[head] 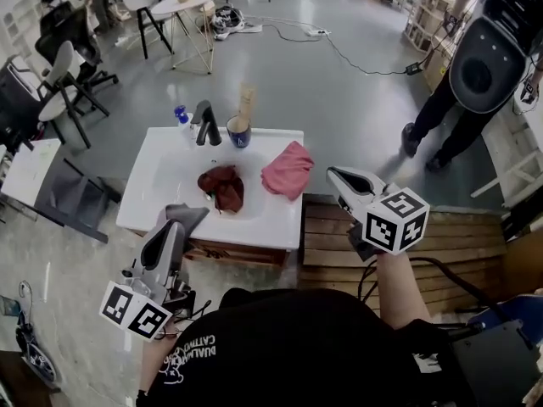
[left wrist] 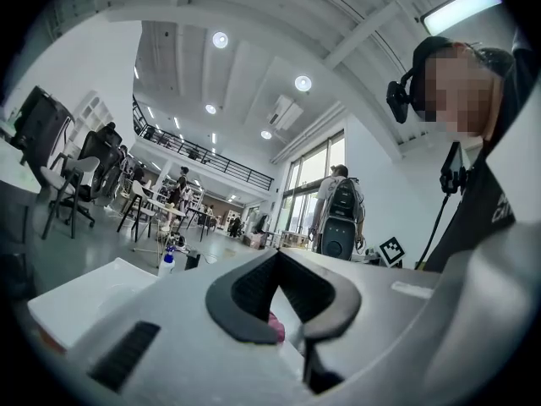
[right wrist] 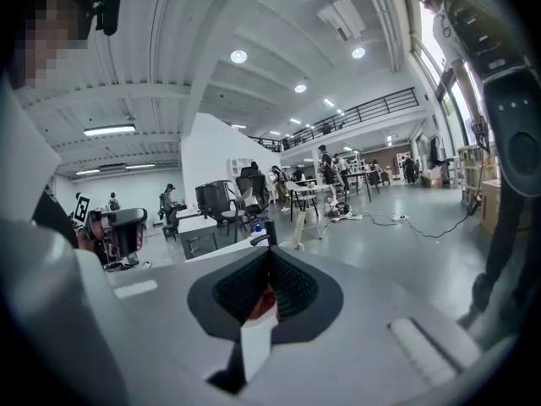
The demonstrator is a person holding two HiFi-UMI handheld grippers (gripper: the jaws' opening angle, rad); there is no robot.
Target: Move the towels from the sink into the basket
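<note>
So far, no towel has been moved; the task looks to be at its very start.

- Dark red towel (head: pixel 222 185): bunched in the basin of the white sink (head: pixel 254 220), near its middle, in front of the faucet (head: pixel 204 122).
- Pink towel (head: pixel 287 170): lying on the sink's right side, with a fold reaching over the right edge. It is apart from the dark red one.
- Blue cup (head: pixel 238 131) and a small bottle (head: pixel 181 114) stand along the back edge by the faucet. Neither belongs to the task.
- Basket: not visible in any view, so I cannot say where the towels must go.

Left gripper (head: pixel 188 213): jaws together with nothing clamped, hanging at the sink's front edge near its left corner, apart from both towels. Its own view shows the tips met, with a sliver of pink (left wrist: pixel 275 328) visible past them.

Right gripper (head: pixel 333 173): jaws closed on nothing, just off the sink's right edge, near the pink towel but not touching it. Its own view shows a reddish patch beyond the tips, probably a towel.

Judgement: both towels are left to do. Each gripper would have to open before it could take cloth. The right one is better placed for the pink towel, the left for the dark red one. The basket has to be found first.
</note>
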